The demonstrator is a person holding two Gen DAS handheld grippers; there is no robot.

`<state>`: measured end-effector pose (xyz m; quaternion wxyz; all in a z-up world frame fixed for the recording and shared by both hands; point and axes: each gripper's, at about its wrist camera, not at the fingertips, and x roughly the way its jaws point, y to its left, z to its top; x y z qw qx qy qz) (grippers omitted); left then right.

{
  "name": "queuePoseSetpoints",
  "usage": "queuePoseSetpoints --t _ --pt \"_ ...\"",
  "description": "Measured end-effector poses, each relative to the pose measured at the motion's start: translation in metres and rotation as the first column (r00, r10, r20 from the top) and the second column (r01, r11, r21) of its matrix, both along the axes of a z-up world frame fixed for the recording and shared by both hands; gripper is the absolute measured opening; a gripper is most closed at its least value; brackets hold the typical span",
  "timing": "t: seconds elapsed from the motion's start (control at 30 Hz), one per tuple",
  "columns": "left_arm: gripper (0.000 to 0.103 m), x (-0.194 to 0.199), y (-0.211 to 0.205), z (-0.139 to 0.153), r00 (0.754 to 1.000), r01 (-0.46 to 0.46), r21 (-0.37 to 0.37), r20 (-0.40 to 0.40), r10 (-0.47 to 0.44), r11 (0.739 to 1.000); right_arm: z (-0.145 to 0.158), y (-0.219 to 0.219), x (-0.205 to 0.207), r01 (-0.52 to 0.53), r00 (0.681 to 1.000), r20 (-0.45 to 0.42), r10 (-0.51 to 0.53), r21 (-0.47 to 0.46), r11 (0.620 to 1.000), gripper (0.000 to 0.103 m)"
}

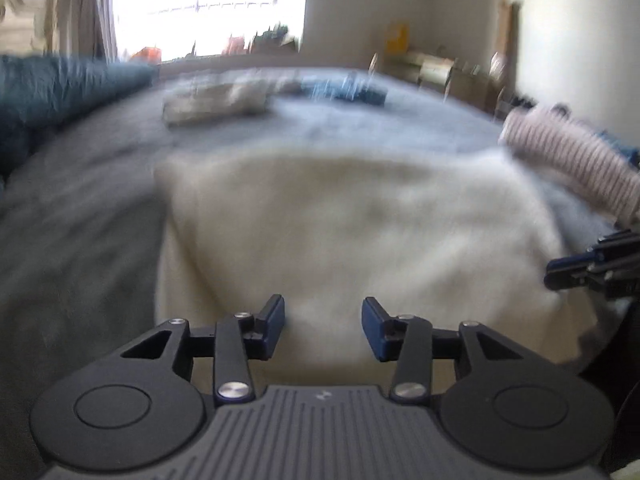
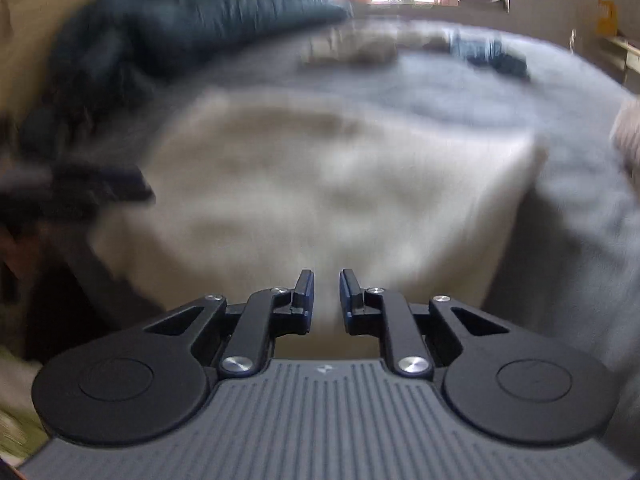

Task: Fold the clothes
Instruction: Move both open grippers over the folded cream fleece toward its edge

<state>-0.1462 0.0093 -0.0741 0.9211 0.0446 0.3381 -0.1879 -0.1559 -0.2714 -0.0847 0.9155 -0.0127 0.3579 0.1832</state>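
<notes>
Cream garment [image 1: 352, 232] blurred, near edge hidden.

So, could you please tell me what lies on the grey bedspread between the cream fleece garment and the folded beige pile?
Nothing: in the left wrist view, only bare grey bedspread separates the cream fleece garment from the folded beige pile.

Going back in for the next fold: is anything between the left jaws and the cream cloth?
Nothing visible. The left gripper hangs open directly over the cream cloth, jaws empty; the right gripper sits off at the cloth's right edge.
</notes>
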Motion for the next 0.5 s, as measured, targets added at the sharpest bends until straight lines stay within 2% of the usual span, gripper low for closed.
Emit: queuePoseSetpoints --t 0.03,0.07,0.13,0.23,0.33,0.37,0.43,0.5 --pt "0.044 0.001 -0.002 -0.001 1.000 -0.013 -0.001 -0.004 0.013 1.000 -0.012 0.003 0.001 0.005 1.000 -0.005 -0.005 -0.020 1.000 0.012" --pt "0.044 0.003 -0.003 -0.002 1.000 -0.026 0.000 -0.008 0.026 1.000 -0.011 0.002 0.000 0.017 1.000 -0.003 -0.017 -0.001 1.000 0.012" --pt "0.046 0.006 -0.011 0.003 0.999 -0.044 0.032 -0.031 0.045 0.999 0.004 0.004 0.001 0.048 0.999 0.000 -0.048 0.025 0.999 0.013" --pt "0.054 0.011 -0.022 0.005 0.997 -0.049 0.086 -0.057 0.054 0.995 0.019 0.012 -0.006 0.024 0.997 0.070 -0.025 0.008 1.000 0.013" --pt "0.060 0.009 -0.034 0.005 0.996 -0.053 0.139 -0.067 0.063 0.989 -0.005 0.017 0.000 0.025 1.000 0.018 -0.024 -0.061 0.998 0.013" --pt "0.060 0.009 -0.038 0.004 0.995 -0.061 0.154 -0.068 0.072 0.986 -0.012 0.016 -0.001 0.028 1.000 0.016 -0.027 -0.057 0.998 0.013" --pt "0.061 0.010 -0.044 0.005 0.994 -0.070 0.187 -0.069 0.085 0.980 -0.002 0.017 -0.001 0.052 0.999 0.015 -0.052 -0.029 0.998 0.013" --pt "0.064 0.011 -0.048 0.006 0.993 -0.080 0.201 -0.070 0.096 0.976 0.012 0.018 -0.003 0.053 0.996 0.071 -0.053 -0.003 0.999 0.013"
